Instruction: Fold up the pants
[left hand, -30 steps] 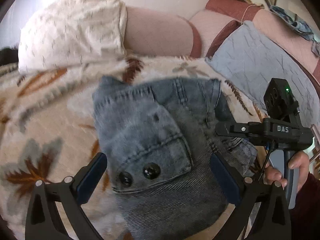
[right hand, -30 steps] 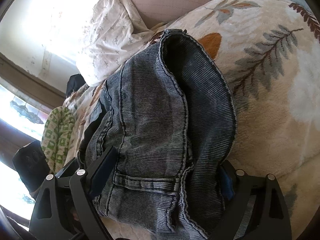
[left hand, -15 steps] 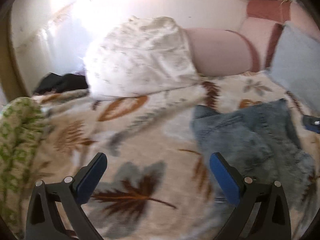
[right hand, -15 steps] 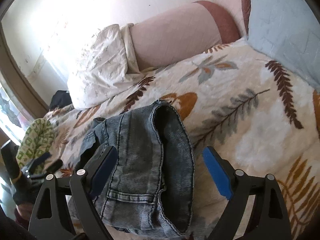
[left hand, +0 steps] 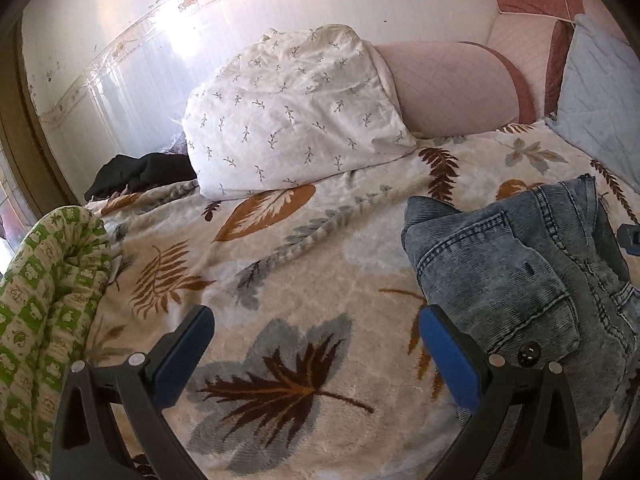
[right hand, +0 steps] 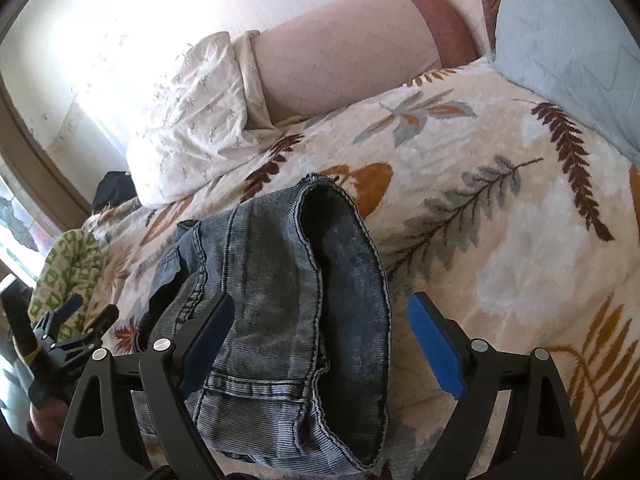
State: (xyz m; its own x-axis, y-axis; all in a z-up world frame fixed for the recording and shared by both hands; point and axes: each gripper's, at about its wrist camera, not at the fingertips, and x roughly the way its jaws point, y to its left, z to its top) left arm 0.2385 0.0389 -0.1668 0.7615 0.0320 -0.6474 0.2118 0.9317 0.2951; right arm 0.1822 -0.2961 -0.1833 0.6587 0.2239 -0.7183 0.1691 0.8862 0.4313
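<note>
One folded pair of jeans lies on one blanket; both grippers, left and right, spread wide, empty

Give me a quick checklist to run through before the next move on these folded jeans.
1. Left gripper empty, jaws apart: ok.
2. Right gripper open, pads not pressing the jeans: ok.
3. Jeans lying in a compact bundle on the leaf-print blanket: ok.
4. Fold neat and edges aligned: not ok, one hem stands open and bulges.
5. Jeans clear of the white pillow: ok.
6. Underside layers flat: cannot tell.
</note>
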